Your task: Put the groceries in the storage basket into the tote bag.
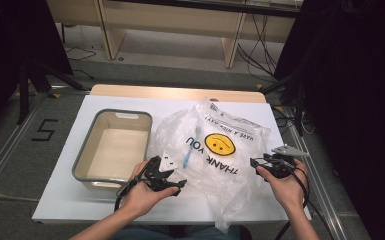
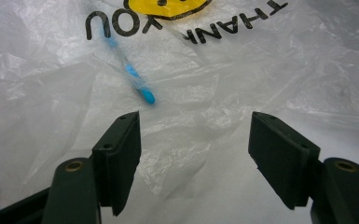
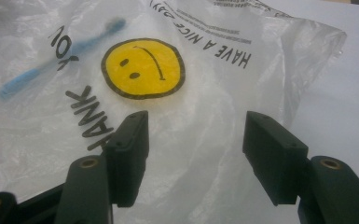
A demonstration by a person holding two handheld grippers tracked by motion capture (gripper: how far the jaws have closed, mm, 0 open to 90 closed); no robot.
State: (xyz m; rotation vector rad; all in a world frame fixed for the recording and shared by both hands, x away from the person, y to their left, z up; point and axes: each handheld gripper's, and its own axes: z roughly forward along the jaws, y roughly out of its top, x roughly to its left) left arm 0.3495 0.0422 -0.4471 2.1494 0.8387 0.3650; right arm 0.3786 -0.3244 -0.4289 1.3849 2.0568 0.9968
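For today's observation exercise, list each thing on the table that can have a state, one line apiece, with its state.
Plastic bag: lying flat and crumpled on the table, printed side up.
Blue toothbrush: lying inside the bag, seen through the plastic.
Grey bin: upright, empty.
Left gripper: open, at the bag's left edge, gripping nothing.
Right gripper: open, at the bag's right edge, gripping nothing.

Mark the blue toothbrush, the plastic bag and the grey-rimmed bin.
blue toothbrush [image 2: 145,95], left gripper view, rounded end of its handle.
plastic bag [image 1: 220,143], high view, the yellow smiley print.
grey-rimmed bin [image 1: 125,113], high view, far rim.
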